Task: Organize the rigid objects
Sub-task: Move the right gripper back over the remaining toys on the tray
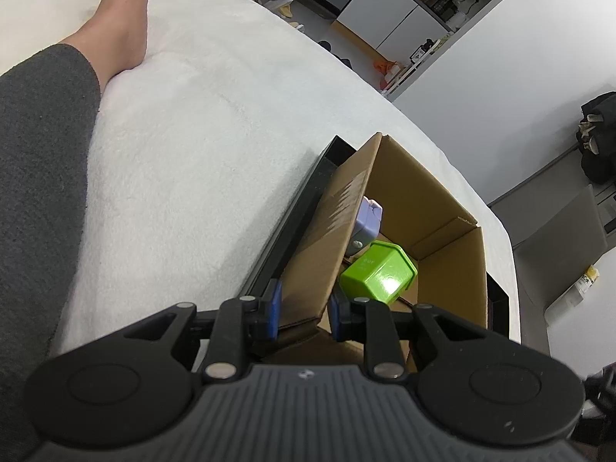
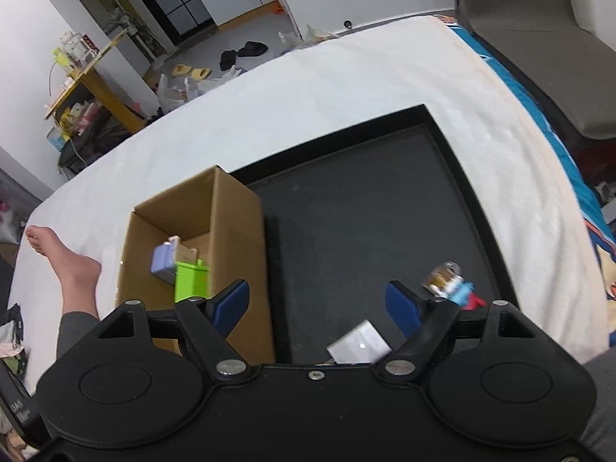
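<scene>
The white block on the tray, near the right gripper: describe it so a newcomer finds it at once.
Start at the black tray on the white bed, beside the cardboard box. On its near edge, just below the open right gripper, lies the white block. Unlike the small colourful toy further right, it is plain, boxy and all white.

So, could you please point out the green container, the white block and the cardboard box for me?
green container (image 1: 379, 275): left wrist view, on its glossy side.
white block (image 2: 360, 342): right wrist view, on its top face.
cardboard box (image 2: 236, 223): right wrist view, on its outer side wall.
</scene>
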{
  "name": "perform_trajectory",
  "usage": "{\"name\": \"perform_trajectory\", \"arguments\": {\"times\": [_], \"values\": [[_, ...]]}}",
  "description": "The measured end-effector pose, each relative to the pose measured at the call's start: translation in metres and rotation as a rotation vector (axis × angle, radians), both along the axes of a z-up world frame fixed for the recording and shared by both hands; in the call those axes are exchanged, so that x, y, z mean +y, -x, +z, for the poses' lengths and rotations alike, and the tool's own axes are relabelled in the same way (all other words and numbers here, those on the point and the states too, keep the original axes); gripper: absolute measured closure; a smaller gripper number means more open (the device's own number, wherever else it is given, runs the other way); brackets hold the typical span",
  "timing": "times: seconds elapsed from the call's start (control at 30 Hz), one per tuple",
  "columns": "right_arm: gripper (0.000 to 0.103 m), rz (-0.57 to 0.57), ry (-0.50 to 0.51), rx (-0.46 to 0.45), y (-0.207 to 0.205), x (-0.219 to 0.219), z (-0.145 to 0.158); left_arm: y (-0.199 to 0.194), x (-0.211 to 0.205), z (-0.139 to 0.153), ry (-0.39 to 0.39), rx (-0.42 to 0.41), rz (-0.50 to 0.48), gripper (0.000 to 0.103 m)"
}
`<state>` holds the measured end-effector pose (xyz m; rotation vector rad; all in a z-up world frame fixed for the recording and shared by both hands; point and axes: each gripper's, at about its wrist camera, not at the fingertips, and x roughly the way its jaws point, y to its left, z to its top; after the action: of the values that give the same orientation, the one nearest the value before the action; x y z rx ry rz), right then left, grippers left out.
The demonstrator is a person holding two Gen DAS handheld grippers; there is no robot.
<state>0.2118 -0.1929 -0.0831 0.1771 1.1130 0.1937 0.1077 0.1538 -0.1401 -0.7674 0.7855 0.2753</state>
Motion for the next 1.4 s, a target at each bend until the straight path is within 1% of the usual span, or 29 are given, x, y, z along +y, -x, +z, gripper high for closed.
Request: {"name": "perform_trajectory", "arguments": {"times": [0.17, 0.4, 0.47, 0.5, 0.73, 0.9, 1.27, 1.37, 1.4], "values": [[0.026, 0.002, 0.046, 0.015, 0.013, -0.016, 0.002, 0.0, -0.001, 0.0, -0.007, 0.001, -0.003, 0.08], [0.025, -0.014, 0.073, 0.022, 0.025, -0.036, 0.007, -0.001, -0.002, 0.001, -0.009, 0.004, -0.005, 0.08], [0.022, -0.002, 0.084, 0.03, 0.03, -0.038, 0.008, -0.001, -0.001, 0.001, -0.008, 0.005, -0.005, 0.08], [0.018, 0.002, 0.092, 0.037, 0.032, -0.039, 0.007, -0.001, -0.001, 0.001, -0.007, 0.005, -0.004, 0.08], [0.017, 0.025, 0.133, 0.072, 0.037, -0.043, 0.008, -0.001, 0.0, 0.001, -0.004, 0.006, -0.007, 0.08], [0.016, 0.056, 0.175, 0.137, 0.039, -0.04, -0.001, -0.002, 0.0, 0.001, -0.002, 0.006, -0.006, 0.08], [0.017, 0.101, 0.209, 0.201, 0.037, -0.034, -0.023, -0.002, -0.001, 0.0, -0.001, 0.008, -0.005, 0.08], [0.021, 0.095, 0.209, 0.216, 0.035, -0.036, -0.031, -0.002, -0.003, 0.0, -0.005, 0.007, -0.006, 0.08], [0.024, 0.096, 0.213, 0.226, 0.033, -0.037, -0.035, -0.002, -0.003, -0.001, -0.004, 0.007, -0.006, 0.08]]}}
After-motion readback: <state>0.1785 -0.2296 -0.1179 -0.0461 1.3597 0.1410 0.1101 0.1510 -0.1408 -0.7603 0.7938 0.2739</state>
